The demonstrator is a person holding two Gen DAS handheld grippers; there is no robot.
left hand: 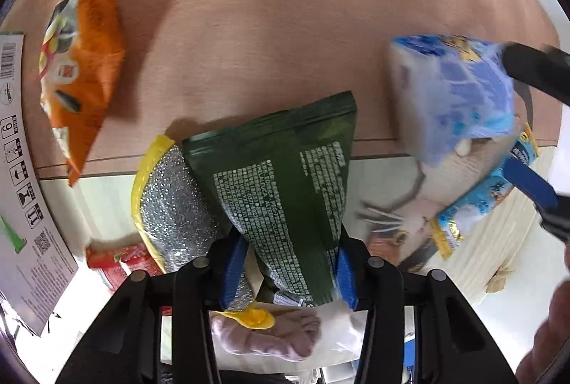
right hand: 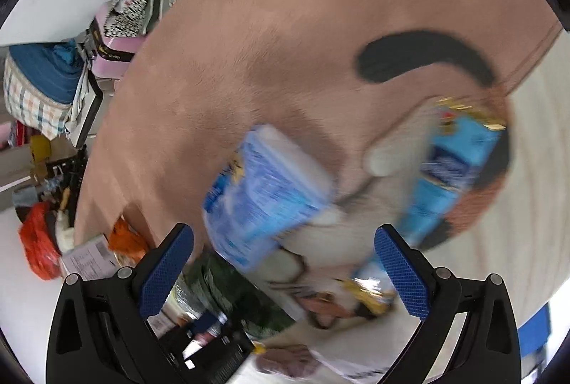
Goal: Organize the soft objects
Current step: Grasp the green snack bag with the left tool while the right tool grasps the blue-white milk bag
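Observation:
My left gripper (left hand: 290, 271) is shut on a dark green snack pouch (left hand: 285, 177), held above the floor; a silver bag with yellow trim (left hand: 171, 205) hangs behind it. My right gripper (right hand: 285, 271) is open and empty. A blue and white tissue pack (right hand: 263, 195) is blurred in the air just ahead of its fingers; it also shows in the left wrist view (left hand: 449, 91). A light blue snack bag with gold ends (right hand: 452, 177) lies on the cat-patterned rug (right hand: 320, 45). An orange snack bag (left hand: 82, 70) lies on the rug at the left.
A white cardboard box (left hand: 21, 170) stands at the left edge, a red packet (left hand: 117, 262) beside it. A person's bare foot (left hand: 281, 337) is below my left gripper. Bags and clutter (right hand: 46, 91) line the wall at the far left.

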